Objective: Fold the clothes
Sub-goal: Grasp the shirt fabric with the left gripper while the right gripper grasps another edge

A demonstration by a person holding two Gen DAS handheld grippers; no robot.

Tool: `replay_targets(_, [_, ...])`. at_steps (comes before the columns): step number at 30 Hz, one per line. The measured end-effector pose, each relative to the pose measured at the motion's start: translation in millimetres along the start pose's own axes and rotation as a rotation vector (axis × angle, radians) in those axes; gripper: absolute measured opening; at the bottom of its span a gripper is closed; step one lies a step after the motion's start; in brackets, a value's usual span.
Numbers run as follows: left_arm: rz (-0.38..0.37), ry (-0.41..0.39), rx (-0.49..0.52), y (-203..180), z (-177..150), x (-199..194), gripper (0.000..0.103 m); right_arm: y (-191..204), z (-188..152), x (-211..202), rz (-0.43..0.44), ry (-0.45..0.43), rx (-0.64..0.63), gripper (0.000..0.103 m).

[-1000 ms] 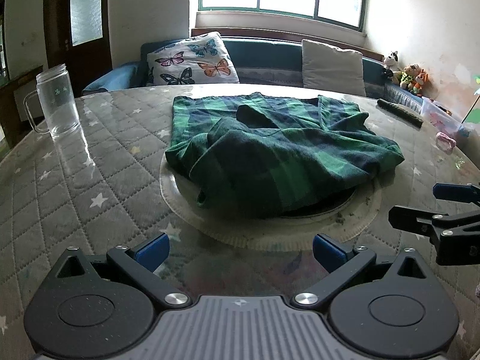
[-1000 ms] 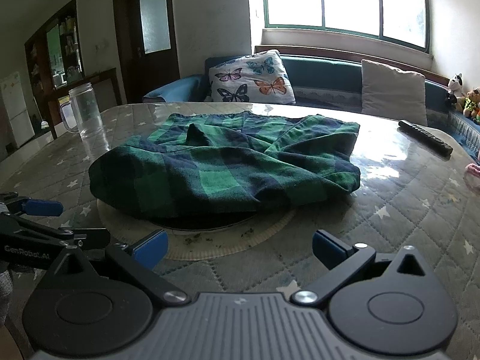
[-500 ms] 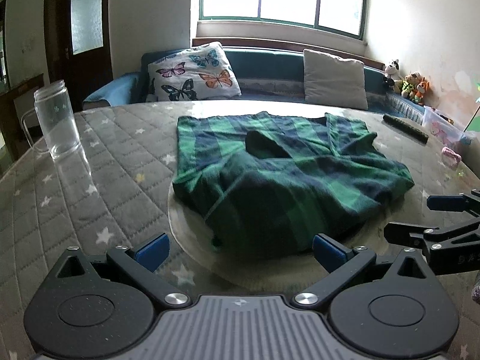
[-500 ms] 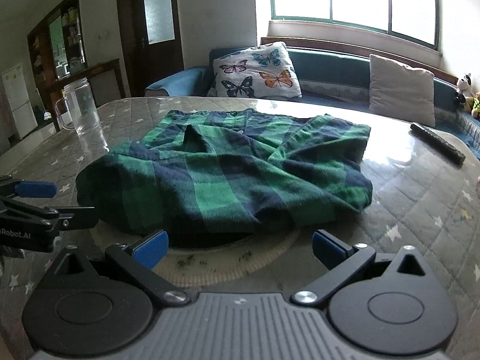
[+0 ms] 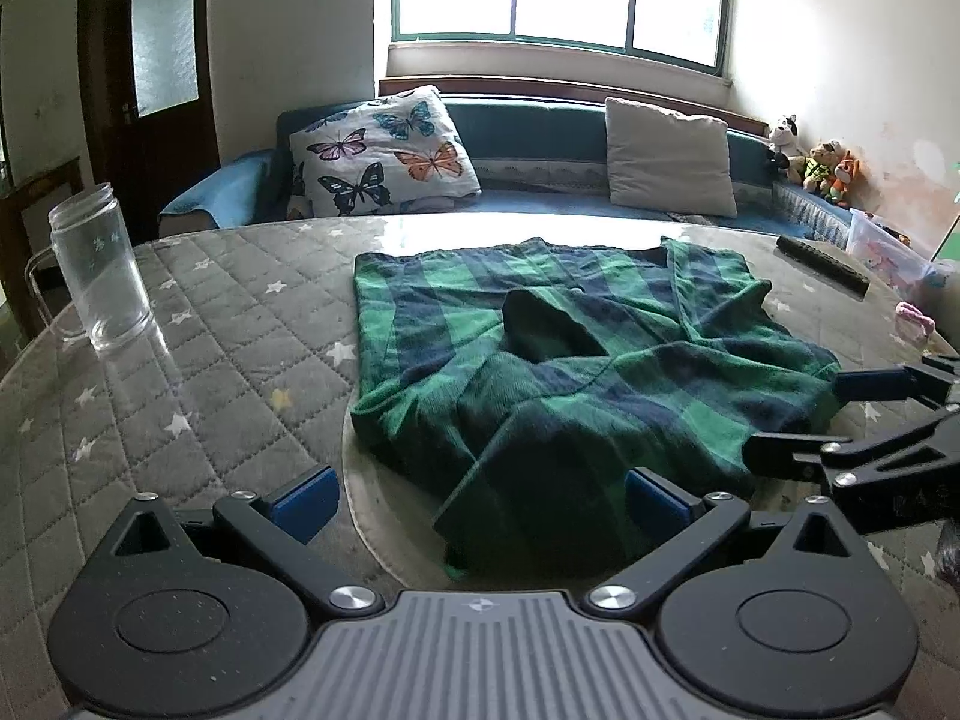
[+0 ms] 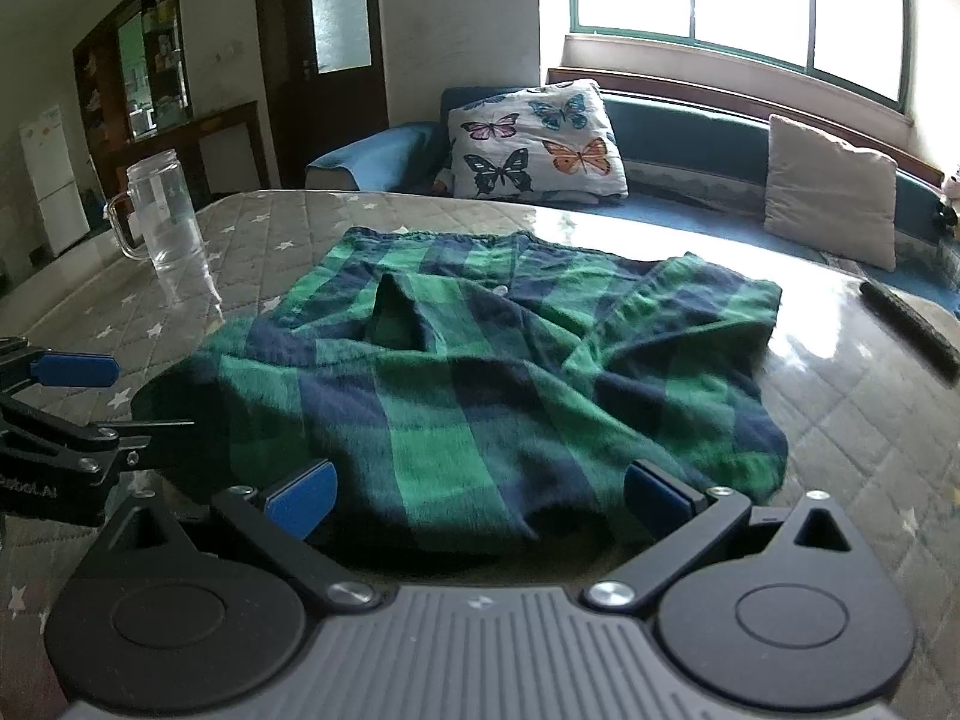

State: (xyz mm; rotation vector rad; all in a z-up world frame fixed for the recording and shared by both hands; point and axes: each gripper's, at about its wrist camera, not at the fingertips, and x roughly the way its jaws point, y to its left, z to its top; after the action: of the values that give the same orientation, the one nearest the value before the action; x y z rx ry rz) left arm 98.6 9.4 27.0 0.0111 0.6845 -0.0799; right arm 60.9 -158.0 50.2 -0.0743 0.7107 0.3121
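Both wide-jawed grippers have neared the plaid shirt [image 5: 558, 372] on the quilted table [image 5: 210, 324]; sofa [image 5: 540, 120] behind.

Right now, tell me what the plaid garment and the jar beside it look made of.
Plaid garment: soft woven cloth, probably flannel; matte, fuzzy, rumpled in limp folds.
Jar: clear glass or hard plastic, glossy; the table shows through it.

left gripper [image 5: 477, 495]: closer to plaid garment [image 5: 558, 384] than 1 s ago, jaws now straddle its near hem
right gripper [image 6: 477, 495]: also advanced, near edge now between pads
contact: probably none yet, unclear
jaw width: unchanged
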Motion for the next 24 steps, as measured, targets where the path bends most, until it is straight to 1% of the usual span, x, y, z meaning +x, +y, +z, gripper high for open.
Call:
replay_targets(4, [-0.017, -0.003, 0.007, 5, 6, 5, 0.1, -4, 15, 14, 0.002, 0.008, -0.01, 0.099])
replay_targets(7, [-0.054, 0.005, 0.015, 7, 9, 10, 0.092, -9, 26, 28, 0.003, 0.017, -0.027, 0.097])
replay_targets(9, [-0.09, 0.009, 0.031, 6, 10, 12, 0.084, -13, 32, 38, 0.017, 0.028, -0.032, 0.093])
replay_targets(10, [-0.106, 0.01, 0.042, 5, 10, 13, 0.081, -14, 35, 43, 0.025, 0.033, -0.033, 0.092])
replay_targets(11, [-0.119, 0.013, 0.049, 4, 10, 13, 0.075, -16, 38, 48, 0.031, 0.039, -0.033, 0.09])
replay_targets(13, [-0.152, 0.023, 0.064, 2, 10, 16, 0.064, -19, 43, 57, 0.043, 0.05, -0.037, 0.083])
replay_targets(14, [-0.166, 0.028, 0.069, 1, 10, 18, 0.053, -19, 44, 61, 0.051, 0.054, -0.041, 0.081])
replay_targets(15, [-0.178, 0.032, 0.075, 0, 10, 19, 0.045, -19, 45, 64, 0.06, 0.057, -0.047, 0.081])
replay_targets(16, [-0.184, 0.029, 0.084, -1, 10, 19, 0.043, -19, 47, 67, 0.07, 0.061, -0.053, 0.08])
replay_targets(18, [-0.192, 0.024, 0.103, -3, 10, 20, 0.032, -19, 48, 75, 0.097, 0.069, -0.066, 0.08])
replay_targets(20, [-0.206, 0.021, 0.112, -4, 10, 21, 0.025, -20, 49, 82, 0.119, 0.083, -0.073, 0.072])
replay_targets(21, [-0.215, 0.017, 0.117, -4, 10, 21, 0.021, -20, 49, 85, 0.126, 0.092, -0.073, 0.071])
replay_targets(22, [-0.221, 0.014, 0.122, -4, 10, 20, 0.02, -21, 48, 88, 0.133, 0.1, -0.074, 0.066])
replay_targets(23, [-0.227, 0.013, 0.124, -3, 10, 19, 0.018, -22, 47, 90, 0.145, 0.104, -0.073, 0.056])
replay_targets(24, [-0.233, 0.01, 0.128, -3, 9, 18, 0.015, -23, 47, 90, 0.157, 0.106, -0.066, 0.051])
